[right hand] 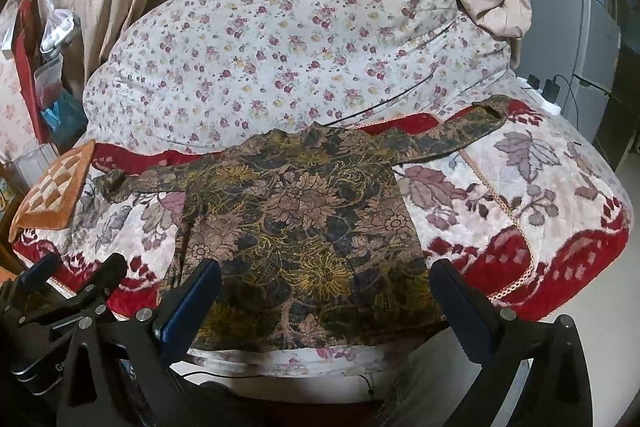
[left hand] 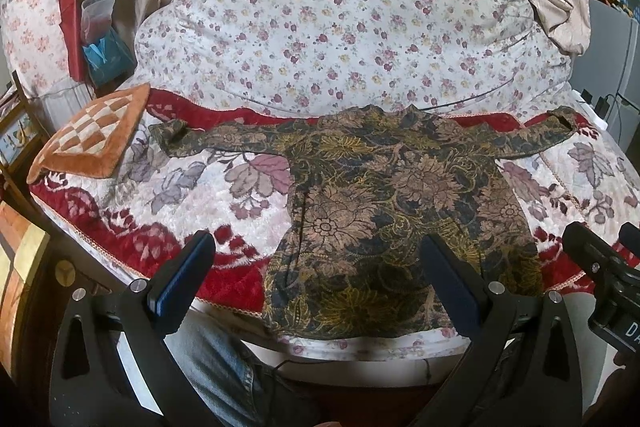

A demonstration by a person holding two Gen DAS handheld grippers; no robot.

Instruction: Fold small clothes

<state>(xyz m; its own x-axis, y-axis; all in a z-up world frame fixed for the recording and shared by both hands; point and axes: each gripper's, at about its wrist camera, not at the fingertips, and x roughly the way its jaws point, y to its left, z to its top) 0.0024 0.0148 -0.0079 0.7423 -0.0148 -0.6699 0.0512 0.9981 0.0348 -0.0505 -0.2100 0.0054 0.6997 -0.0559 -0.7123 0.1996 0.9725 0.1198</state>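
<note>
Left wrist view: floral top (left hand: 400,211) lies spread flat on the bed (left hand: 168,195), ahead of and below both tongs, hem at the near edge, collar at the far side against the flowered duvet (left hand: 340,23). Long axis of the body runs near-to-far, away from the person; sleeves stretch out crosswise, left sleeve (left hand: 200,141) toward the checkered cushion (left hand: 86,137), right sleeve (left hand: 548,131) toward the far right.

Left tongs (left hand: 316,283) released, jaws wide apart, nothing between them, hovering over the hem's left half (not touching cloth as far as I can tell). Right tongs (right hand: 326,301) also released and empty, hanging above the hem's right half; in the right wrist view the garment sits ahead, slightly left of centre.

Judgement: each sleeve lies on its own tongs' side, about equally far, so either arm could start. Likely first move is reaching forward and outward to a sleeve and bringing it across the body. No fold made yet.
</note>
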